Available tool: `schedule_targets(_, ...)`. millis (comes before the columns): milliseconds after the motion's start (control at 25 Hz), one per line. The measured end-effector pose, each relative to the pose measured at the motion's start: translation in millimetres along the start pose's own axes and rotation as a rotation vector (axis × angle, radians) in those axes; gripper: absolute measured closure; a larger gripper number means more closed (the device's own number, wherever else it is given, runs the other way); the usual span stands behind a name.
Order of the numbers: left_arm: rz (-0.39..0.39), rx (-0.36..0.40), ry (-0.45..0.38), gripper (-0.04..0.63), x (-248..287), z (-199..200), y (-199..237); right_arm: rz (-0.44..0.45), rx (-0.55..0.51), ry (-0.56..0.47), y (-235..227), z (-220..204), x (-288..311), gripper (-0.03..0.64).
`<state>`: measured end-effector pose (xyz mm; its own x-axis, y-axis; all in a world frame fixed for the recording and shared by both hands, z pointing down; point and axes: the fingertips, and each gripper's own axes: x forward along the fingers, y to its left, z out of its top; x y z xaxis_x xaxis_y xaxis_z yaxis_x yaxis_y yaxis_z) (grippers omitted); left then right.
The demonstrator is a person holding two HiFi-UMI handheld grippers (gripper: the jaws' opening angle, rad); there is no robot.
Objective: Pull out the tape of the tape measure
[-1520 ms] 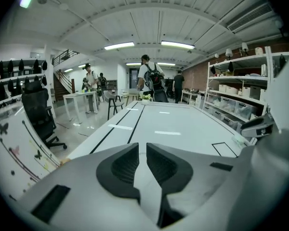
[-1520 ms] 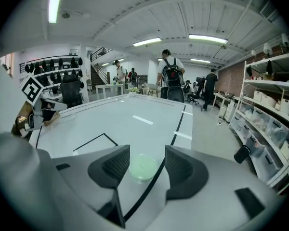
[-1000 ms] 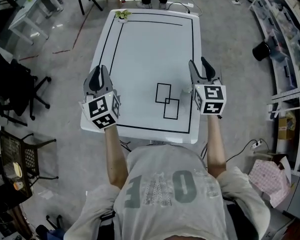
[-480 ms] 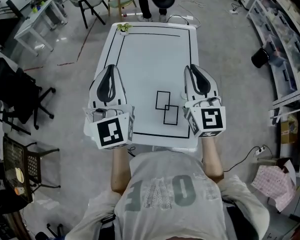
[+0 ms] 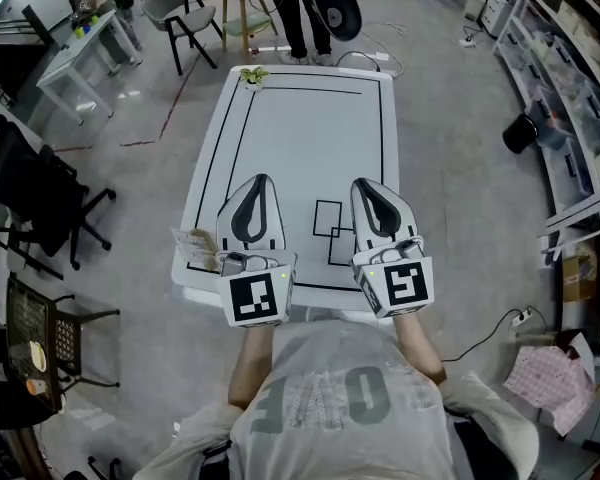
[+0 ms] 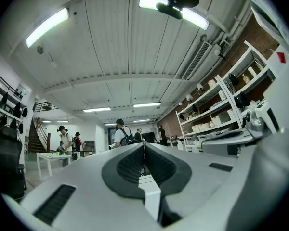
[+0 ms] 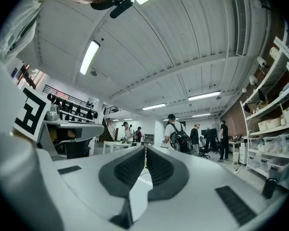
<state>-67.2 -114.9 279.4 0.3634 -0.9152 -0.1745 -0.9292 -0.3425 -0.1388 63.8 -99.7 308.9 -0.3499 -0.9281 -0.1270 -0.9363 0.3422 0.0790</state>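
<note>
Nearest, the left gripper (image 5: 260,182) at 7 o'clock and the right gripper (image 5: 366,185) at 5 o'clock hang over the near edge of the table (image 5: 300,118), jaws together on nothing, the right's just now closed. No view shows the tape measure: I would locate it first, then reopen. A tan packet (image 5: 194,249) sits at 8 o'clock, a plant (image 5: 252,75) at 12.

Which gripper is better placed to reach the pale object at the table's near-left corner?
Left. The left gripper hangs just beside the pale object; the right gripper is farther across. Both are shut.
</note>
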Motion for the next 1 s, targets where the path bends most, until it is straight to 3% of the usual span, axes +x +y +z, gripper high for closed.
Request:
schedule_targets(200,0.008,0.009,0.012,0.568,-2.4,-1.4,3.9,-0.002,0.041,0.034,5.4,-3.0,-2.8,0.581)
schedule_targets(1000,0.012,-0.017,0.028,0.568,-0.4,-4.7,3.1,0.029,0.009,0.039,2.1,-1.0,-2.3,0.581)
